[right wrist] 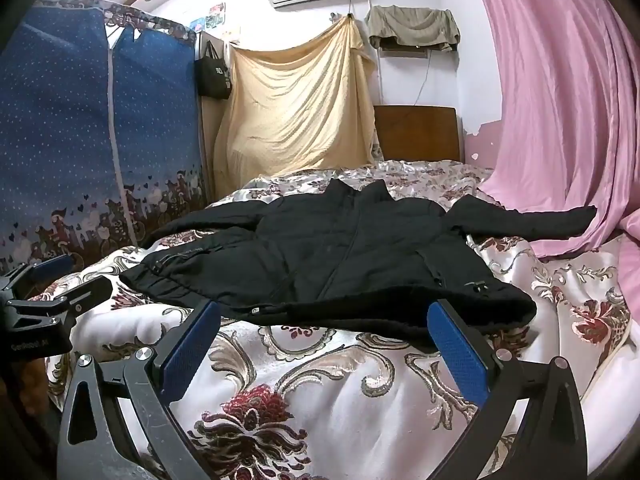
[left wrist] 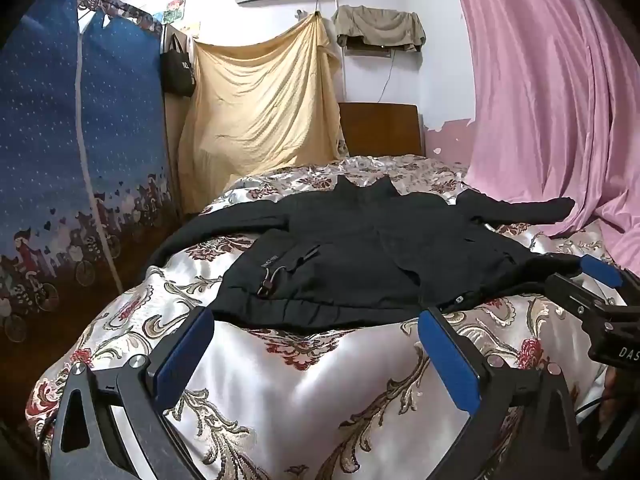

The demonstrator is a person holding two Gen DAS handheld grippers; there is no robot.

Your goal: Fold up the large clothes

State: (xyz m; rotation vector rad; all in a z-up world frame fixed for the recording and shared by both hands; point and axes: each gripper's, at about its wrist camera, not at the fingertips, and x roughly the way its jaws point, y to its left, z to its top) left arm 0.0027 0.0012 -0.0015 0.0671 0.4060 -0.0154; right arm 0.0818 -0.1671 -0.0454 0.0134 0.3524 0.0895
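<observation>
A black padded jacket (left wrist: 360,256) (right wrist: 340,256) lies spread front-up on the bed, sleeves stretched to both sides, collar toward the headboard, hem toward me. My left gripper (left wrist: 316,324) is open just in front of the hem's left part, its blue pads (left wrist: 184,356) wide apart with nothing between them. Over the hem's right part my right gripper (right wrist: 324,316) is open too, and its blue pads (right wrist: 456,344) sit at the hem's edge without pinching it. Each gripper also shows in the other's view: the right gripper (left wrist: 592,284) at the right edge, the left gripper (right wrist: 60,276) at the left edge.
The bed carries a shiny white floral quilt (left wrist: 304,392). A blue fabric wardrobe (left wrist: 60,152) stands close on the left. A pink curtain (left wrist: 560,100) hangs on the right and drapes onto the bed. A yellow sheet (left wrist: 260,108) and a wooden headboard (left wrist: 380,128) are behind.
</observation>
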